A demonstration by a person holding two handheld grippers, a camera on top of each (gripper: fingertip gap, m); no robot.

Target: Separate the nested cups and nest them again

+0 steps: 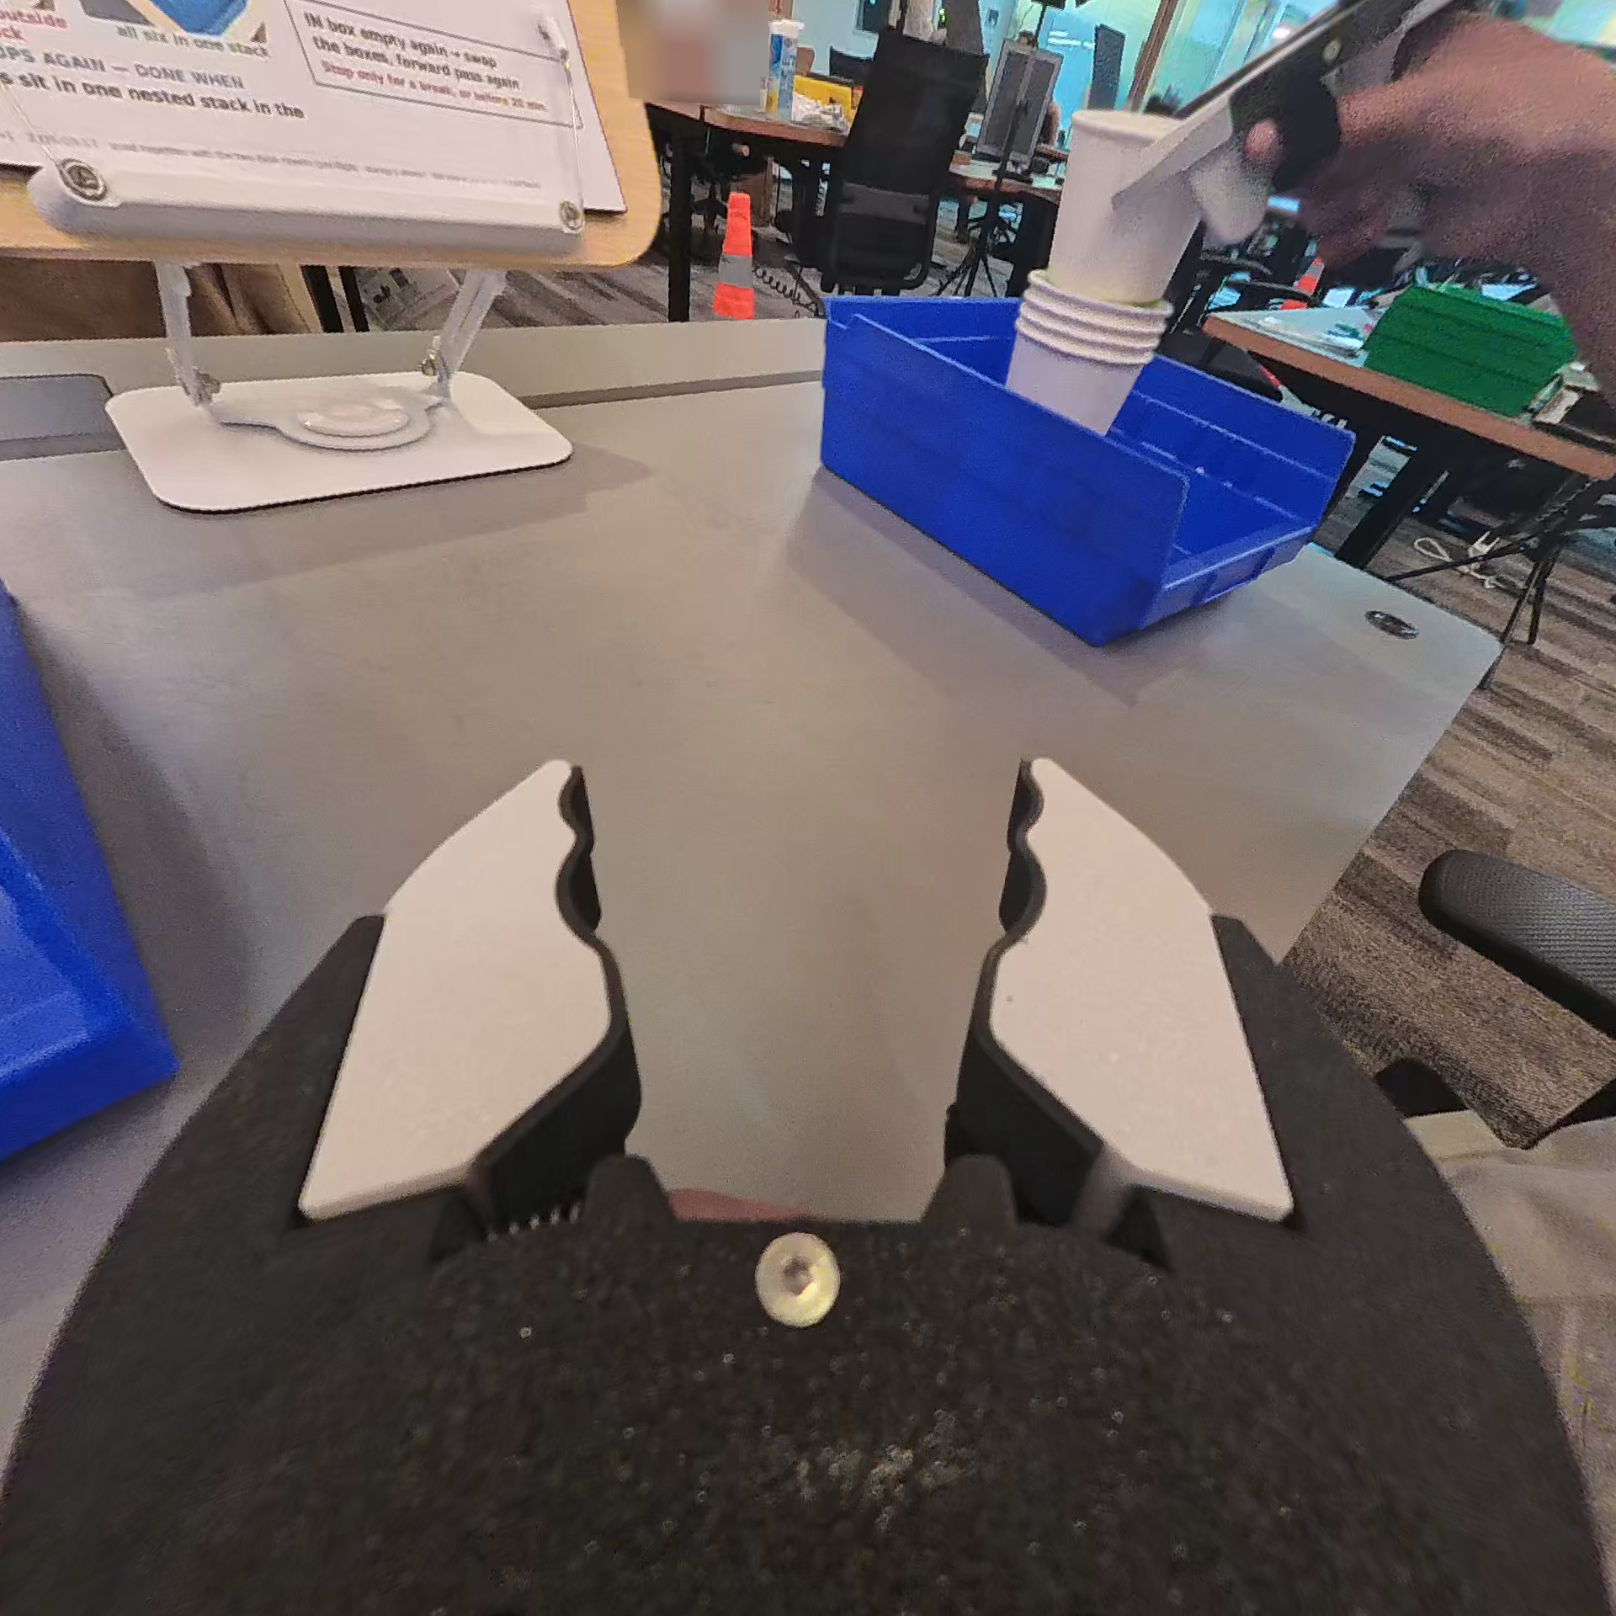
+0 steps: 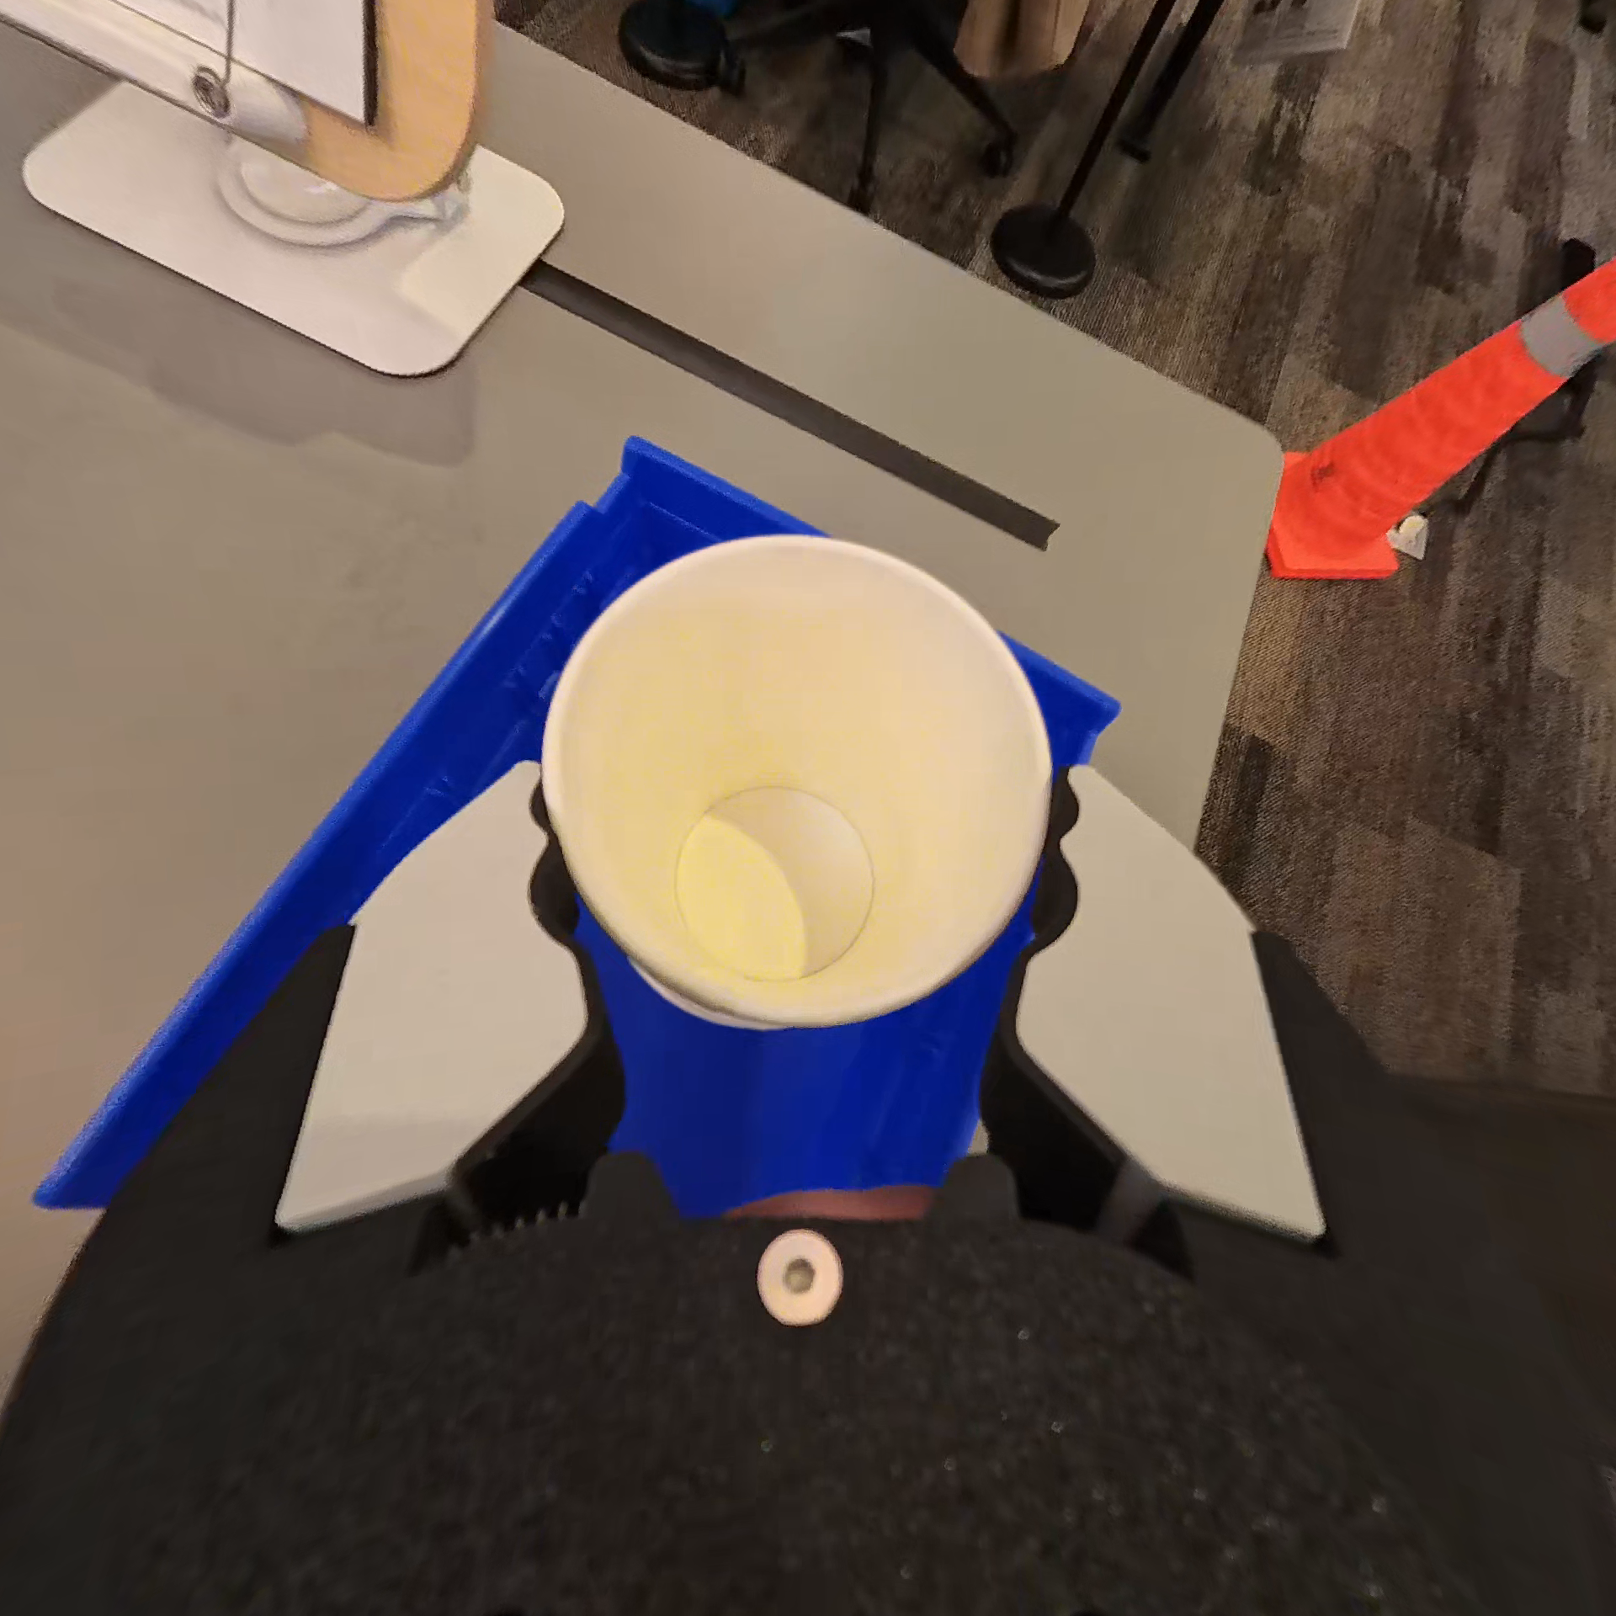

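The left tongs [image 1: 800,874] hang wide and empty over the bare table [image 1: 743,612], well short of the cups. Farther off to their right, the right tongs [image 2: 796,857] close on the top cup [image 2: 787,769] just under its rim. That cup stands nearly upright, mouth up, partly sunk in the stack [image 1: 1084,350] in the blue bin [image 1: 1006,490]. The right hand is on it; I judge the next move runs along the cup's axis.
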